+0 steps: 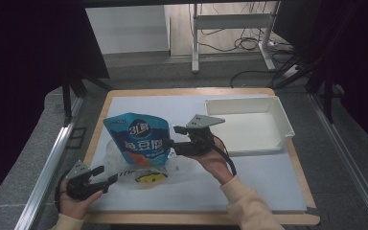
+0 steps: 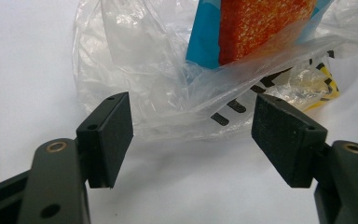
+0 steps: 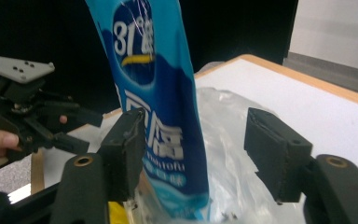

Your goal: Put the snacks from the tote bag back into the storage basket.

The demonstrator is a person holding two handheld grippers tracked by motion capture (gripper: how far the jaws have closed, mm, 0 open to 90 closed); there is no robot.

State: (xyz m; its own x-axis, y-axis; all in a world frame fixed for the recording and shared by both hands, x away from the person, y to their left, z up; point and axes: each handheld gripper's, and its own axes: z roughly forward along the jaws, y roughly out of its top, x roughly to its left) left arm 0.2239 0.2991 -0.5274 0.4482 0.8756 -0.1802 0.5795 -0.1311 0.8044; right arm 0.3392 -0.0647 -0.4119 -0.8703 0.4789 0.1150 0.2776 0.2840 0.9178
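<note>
We see the blue pouch (image 1: 136,139) standing upright near the middle of the surface (image 1: 249,187), its lower end down in a crumpled clear plastic bag (image 1: 124,167) that lies toward the front left. The right tongs (image 1: 173,138) come in level from the pouch's right side; in the right gripper view the pouch (image 3: 158,116) rises between their two pads, the left pad right against its face and the right pad (image 3: 272,149) standing off with a gap, so these tongs are apart and not clamped. The left tongs (image 1: 106,176) sit low near the front left corner, held by a hand (image 1: 74,201), jaws apart, with nothing between them; in the left gripper view the clear plastic bag (image 2: 168,70) lies just beyond their tips, with the pouch's blue and orange bottom (image 2: 242,32) behind the film. A yellow and black print (image 1: 148,178) shows through the bag near the front edge. A white tray (image 1: 280,122) sits at the back right corner, well apart from the pouch. We count one pouch, one bag, one tray and two tongs.
</note>
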